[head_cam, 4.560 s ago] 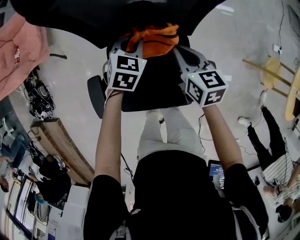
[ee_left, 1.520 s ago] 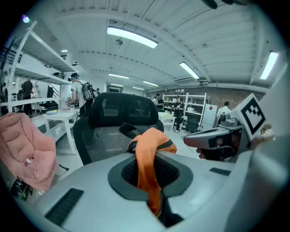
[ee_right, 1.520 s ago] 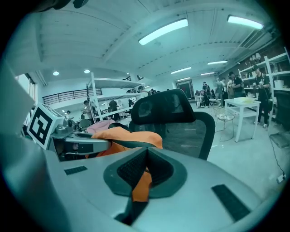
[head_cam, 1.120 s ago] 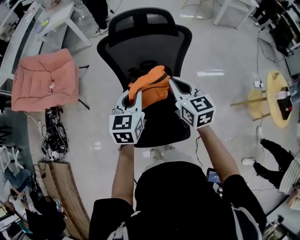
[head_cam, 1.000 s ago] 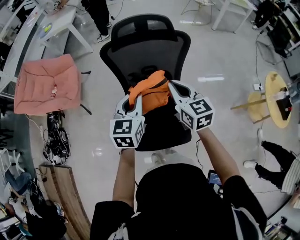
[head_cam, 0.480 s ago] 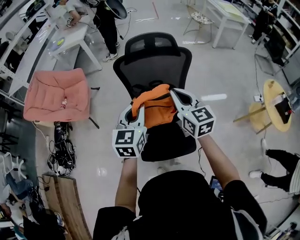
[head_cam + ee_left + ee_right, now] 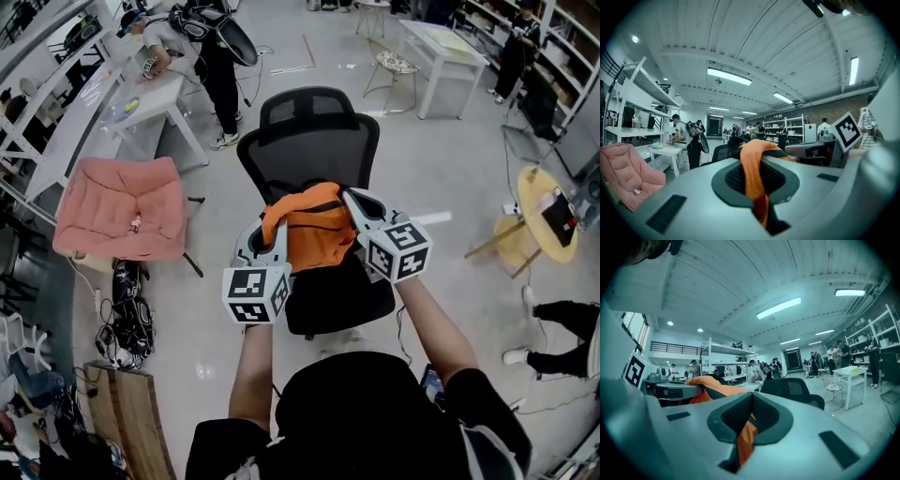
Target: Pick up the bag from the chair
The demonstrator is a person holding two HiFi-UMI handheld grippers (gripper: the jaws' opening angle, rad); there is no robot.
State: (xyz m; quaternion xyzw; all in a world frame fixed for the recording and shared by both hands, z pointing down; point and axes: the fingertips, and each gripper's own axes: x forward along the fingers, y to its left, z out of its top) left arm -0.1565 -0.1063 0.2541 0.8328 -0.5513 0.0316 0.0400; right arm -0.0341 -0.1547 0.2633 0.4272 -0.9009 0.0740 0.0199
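— While that person holds both arms out, where exactly is the orange bag (image 7: 314, 225)?
— Slung between the two claws, over the seat of the black chair (image 7: 317, 141) and in front of its mesh back.
— What has the left claw (image 7: 269, 225) got?
— A fold of the orange cloth. Its jaws are pressed almost together, with the strip squeezed between the dark pads and trailing down out of them.
— And the right claw (image 7: 350, 197)?
— Much the same on the bag's other side: jaws clamped tight on an orange fold, with a bit of black trim beside it. Both claws point roughly level, marker cubes toward the person's body.
— Does the bag touch the seat?
— I can't tell from this angle.
— What's round about?
— A pink cushion (image 7: 122, 208) sits left of the chair, well apart from it. Beyond that is a white table (image 7: 155, 98) with someone (image 7: 211, 56) bent over it. Black cables (image 7: 127, 309) lie on the floor below the cushion, and a round yellow table (image 7: 544, 202) stands far off to the right.
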